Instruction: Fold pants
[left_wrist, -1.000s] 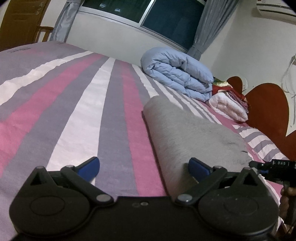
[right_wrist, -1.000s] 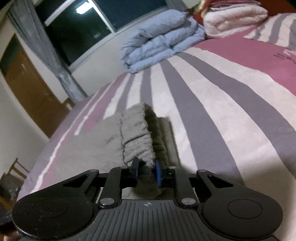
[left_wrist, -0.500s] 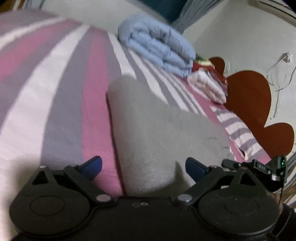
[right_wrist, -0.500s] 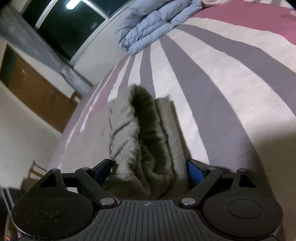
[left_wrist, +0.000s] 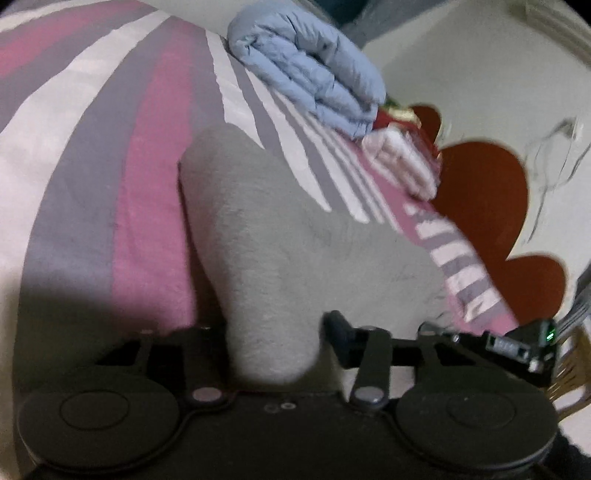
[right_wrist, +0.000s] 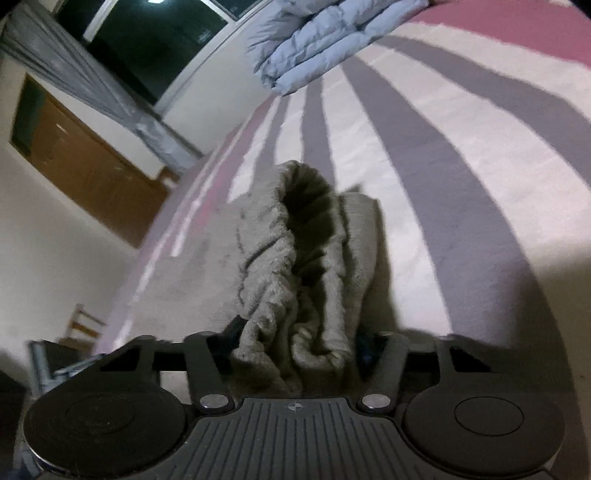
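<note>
Grey fleece pants (left_wrist: 280, 236) lie folded on the striped bed. In the left wrist view my left gripper (left_wrist: 273, 339) has its jaws drawn in around the near rounded folded end of the pants, and the cloth fills the gap. In the right wrist view the gathered waistband end of the pants (right_wrist: 295, 266) bunches up between the jaws of my right gripper (right_wrist: 295, 347), which press on it from both sides. The right gripper's body also shows in the left wrist view (left_wrist: 517, 343) at the far right.
The bed has a pink, grey and white striped sheet (left_wrist: 110, 155). A folded blue duvet (left_wrist: 314, 70) and folded white and red bedding (left_wrist: 402, 162) lie near the red headboard (left_wrist: 480, 206). A wooden door (right_wrist: 85, 166) and a window (right_wrist: 147, 44) stand beyond the bed edge.
Both grippers moved in onto the pants and narrowed from wide open to closing on the cloth. The right gripper had earlier let go of the waistband pinch and opened.
</note>
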